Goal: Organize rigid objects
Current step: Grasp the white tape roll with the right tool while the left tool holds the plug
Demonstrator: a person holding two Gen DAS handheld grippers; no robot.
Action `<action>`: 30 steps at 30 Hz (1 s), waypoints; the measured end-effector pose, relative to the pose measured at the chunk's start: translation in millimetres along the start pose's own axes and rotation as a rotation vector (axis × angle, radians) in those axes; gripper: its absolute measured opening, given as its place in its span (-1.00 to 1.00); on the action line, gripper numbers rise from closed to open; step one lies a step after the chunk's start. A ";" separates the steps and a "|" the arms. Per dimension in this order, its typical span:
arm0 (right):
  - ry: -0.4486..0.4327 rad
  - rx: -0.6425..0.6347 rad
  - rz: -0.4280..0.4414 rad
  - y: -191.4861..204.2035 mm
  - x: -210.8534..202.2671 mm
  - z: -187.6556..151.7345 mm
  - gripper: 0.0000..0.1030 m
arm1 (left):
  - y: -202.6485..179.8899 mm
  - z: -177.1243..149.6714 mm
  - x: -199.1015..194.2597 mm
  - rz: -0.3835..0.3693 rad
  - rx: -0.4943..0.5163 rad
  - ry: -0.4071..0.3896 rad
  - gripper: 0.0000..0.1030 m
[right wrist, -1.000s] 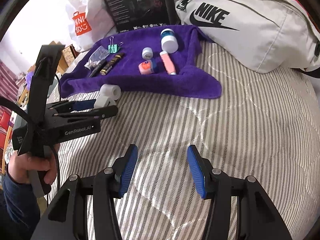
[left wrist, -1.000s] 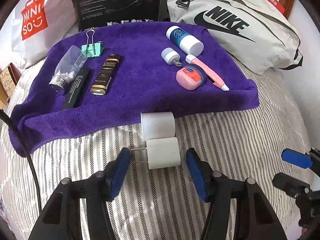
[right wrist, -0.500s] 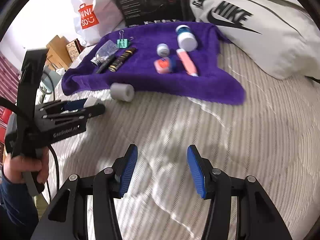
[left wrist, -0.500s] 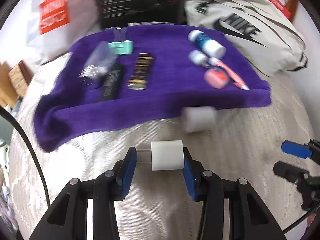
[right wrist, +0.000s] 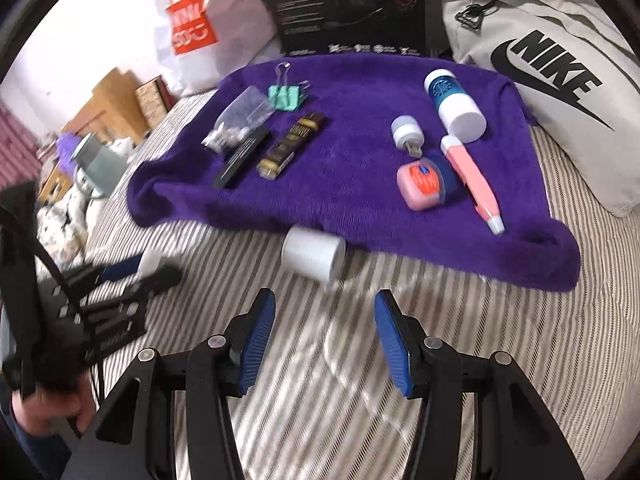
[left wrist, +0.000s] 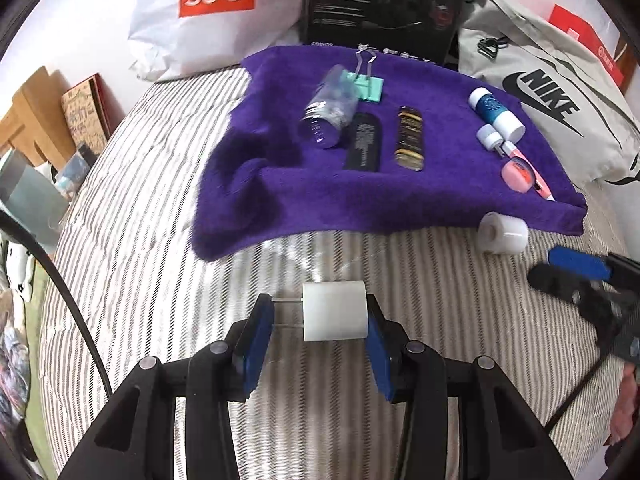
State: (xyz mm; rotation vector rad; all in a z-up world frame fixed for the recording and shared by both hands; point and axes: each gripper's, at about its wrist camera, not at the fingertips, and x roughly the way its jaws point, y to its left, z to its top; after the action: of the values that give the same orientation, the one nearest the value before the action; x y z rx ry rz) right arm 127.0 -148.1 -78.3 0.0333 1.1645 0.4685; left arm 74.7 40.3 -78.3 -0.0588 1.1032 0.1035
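left gripper (right wrist: 154, 268) blurred, white plug (left wrist: 334, 311) half-hidden.

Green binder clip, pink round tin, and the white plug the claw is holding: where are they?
Green metal binder clip (right wrist: 285, 98), right wrist view, on its green body.
Pink round tin (right wrist: 420, 184), right wrist view, on its lid.
White plug (left wrist: 334, 311), left wrist view, on its front face, held in the left gripper (left wrist: 318, 326).
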 end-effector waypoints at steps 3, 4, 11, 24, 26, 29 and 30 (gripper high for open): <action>-0.011 0.033 -0.017 5.5 5.6 7.0 0.00 | 8.5 -2.5 0.9 -0.020 -0.008 0.001 -0.18; -0.018 0.041 -0.032 8.8 7.5 9.4 0.00 | 10.6 -2.5 0.9 -0.031 -0.010 -0.001 -0.18; -0.032 0.080 -0.113 23.8 25.4 15.4 -0.01 | 16.0 0.4 3.1 -0.082 0.019 -0.007 -0.18; -0.040 0.064 -0.179 16.2 9.8 1.9 -0.40 | 13.0 1.0 3.5 -0.093 0.096 -0.011 -0.18; -0.042 0.036 -0.177 13.4 -6.0 -5.1 -0.40 | 13.0 0.2 1.9 -0.104 0.103 -0.006 -0.18; -0.046 0.039 -0.185 4.7 -20.1 -13.0 -0.40 | 10.6 0.0 -0.3 -0.117 0.107 -0.004 -0.18; -0.048 0.049 -0.177 1.8 -22.6 -15.4 -0.40 | 9.1 -0.1 -0.8 -0.115 0.109 -0.004 -0.18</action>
State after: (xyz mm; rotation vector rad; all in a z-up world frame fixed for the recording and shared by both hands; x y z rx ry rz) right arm 105.7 -158.2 -64.2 -0.0163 1.1205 0.2817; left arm 73.2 49.3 -77.6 -0.0246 1.0969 -0.0599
